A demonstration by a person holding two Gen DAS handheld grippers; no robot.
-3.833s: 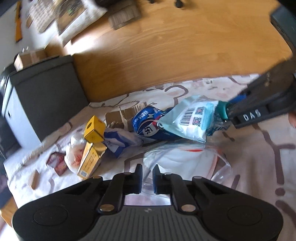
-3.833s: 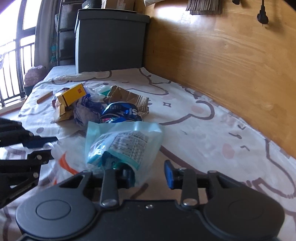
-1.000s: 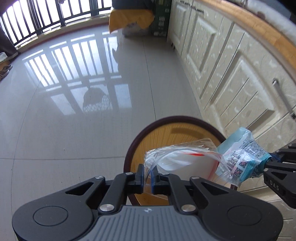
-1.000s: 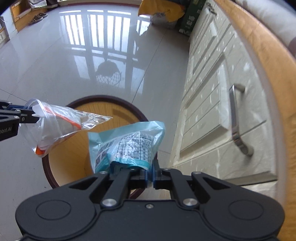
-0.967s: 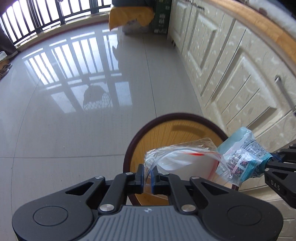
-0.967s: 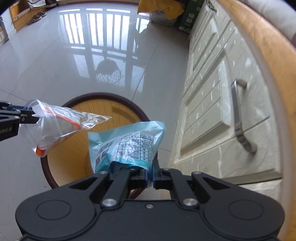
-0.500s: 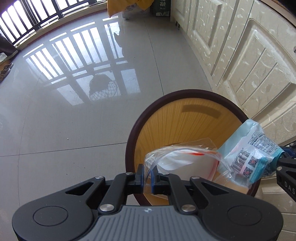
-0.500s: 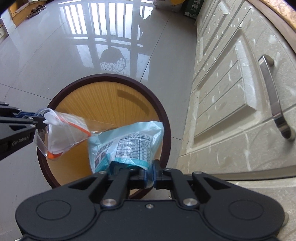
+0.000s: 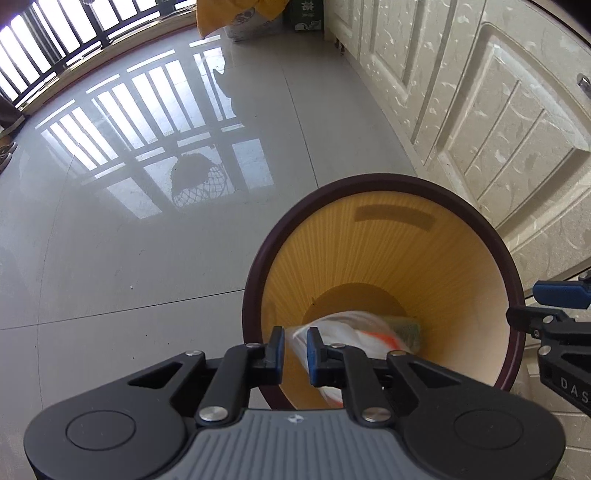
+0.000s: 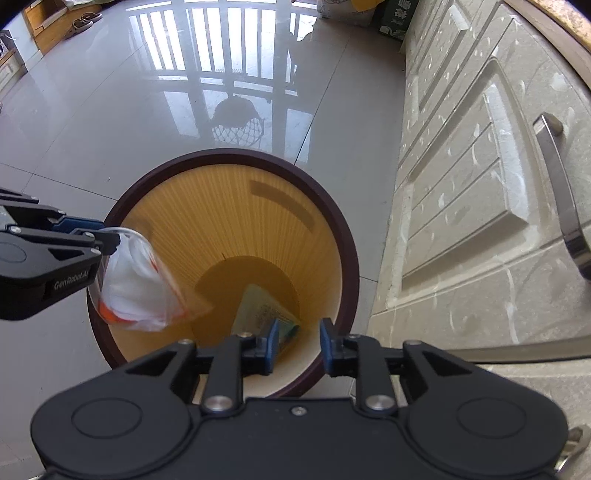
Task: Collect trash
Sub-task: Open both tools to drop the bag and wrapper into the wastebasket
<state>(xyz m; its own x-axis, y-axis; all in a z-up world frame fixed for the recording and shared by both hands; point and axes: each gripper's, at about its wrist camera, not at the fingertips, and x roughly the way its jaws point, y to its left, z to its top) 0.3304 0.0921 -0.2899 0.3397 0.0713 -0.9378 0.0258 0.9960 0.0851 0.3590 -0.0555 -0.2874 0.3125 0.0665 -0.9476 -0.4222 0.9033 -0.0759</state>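
Note:
A round bin (image 9: pixel 255 280) with a dark brown rim (image 10: pixel 347 236) and a yellow inside stands on the floor below both grippers. My left gripper (image 9: pixel 295 350) hangs over its near edge, jaws opening. The clear bag with white and orange contents (image 10: pixel 136 288) is blurred and slipping down from the left gripper (image 10: pixel 103 236); its body shows inside the bin (image 9: pixel 354 328). My right gripper (image 10: pixel 297 345) is opening too, nothing between its pads. The teal packet (image 10: pixel 266 314) lies on the bin's bottom. The right gripper (image 9: pixel 543 306) shows at the bin's right rim.
Cream cabinet doors (image 9: pixel 498 110) with a metal handle (image 10: pixel 561 192) run close along the bin's right side. A glossy tiled floor (image 9: pixel 110 240) spreads left and ahead. A yellow bag (image 9: pixel 236 14) and a green box (image 10: pixel 395 18) sit far off by the cabinets.
Both grippers sank toward the bin. The right jaws parted and the teal packet fell to the bin's bottom. The left jaws parted slightly and the clear bag is sliding down.

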